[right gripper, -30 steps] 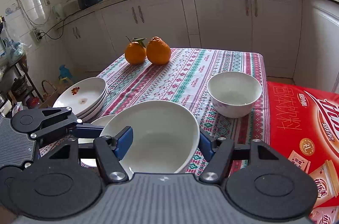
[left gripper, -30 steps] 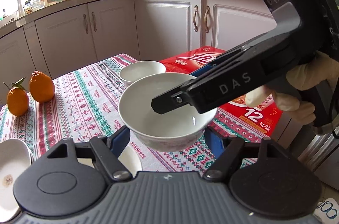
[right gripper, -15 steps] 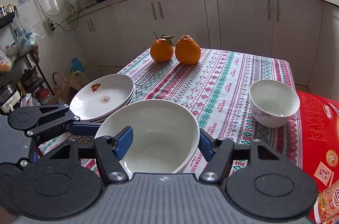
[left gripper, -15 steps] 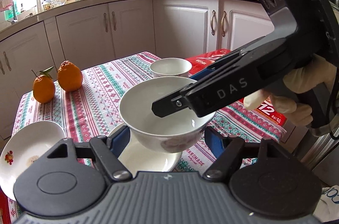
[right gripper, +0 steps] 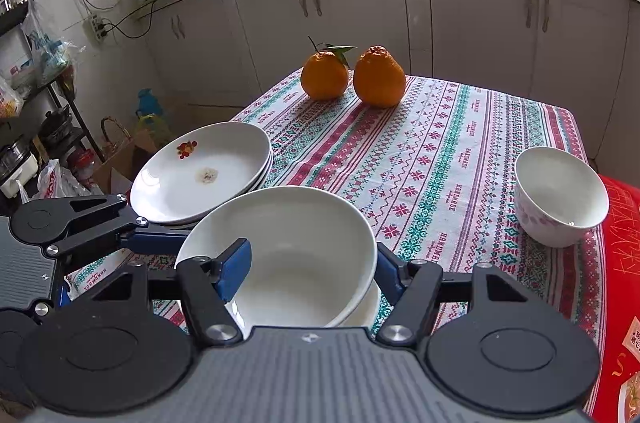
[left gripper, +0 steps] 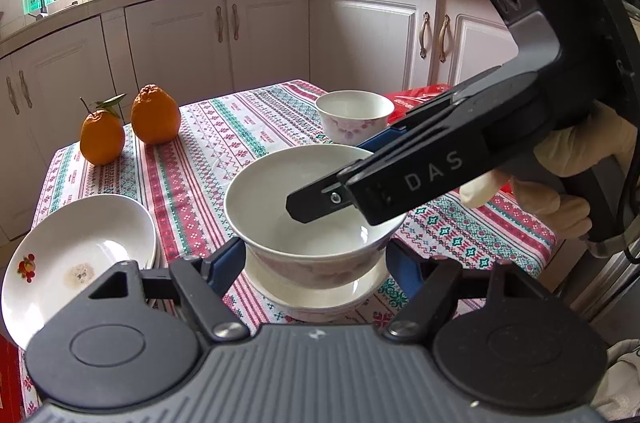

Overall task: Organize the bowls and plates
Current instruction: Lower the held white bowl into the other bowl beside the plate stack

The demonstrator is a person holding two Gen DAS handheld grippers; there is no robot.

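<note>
My right tongs (right gripper: 312, 271) grip the near rim of the large white bowl (right gripper: 288, 243), low centre of the right wrist frame: one blue pad (right gripper: 234, 269) lies inside the wall, the other outside, closed onto the rim. My left tongs (left gripper: 316, 259) stand spread wide on either side of the same bowl (left gripper: 312, 219) at lower centre of the left wrist frame; whether their pads touch its sides I cannot tell, so they read as a guide rather than a grip.

The bowl sits on, or just above, a white dish (left gripper: 320, 299) whose edge shows beneath it; contact is not resolvable. I judge the step in hand to be nesting this bowl onto that dish.

To do it well: lower it level, centre the foot before releasing, and open the right tongs only once the weight rests below. A one-sided rim pinch may tip the bowl, so keep the left tongs flanking it.

At left of frame lies the stack of plates (right gripper: 204, 175). At right, near the edge of the surface (right gripper: 440, 151), stands the small flowered bowl (right gripper: 560, 195), probably next. Two oranges (right gripper: 352, 75) sit at upper centre, well apart.
</note>
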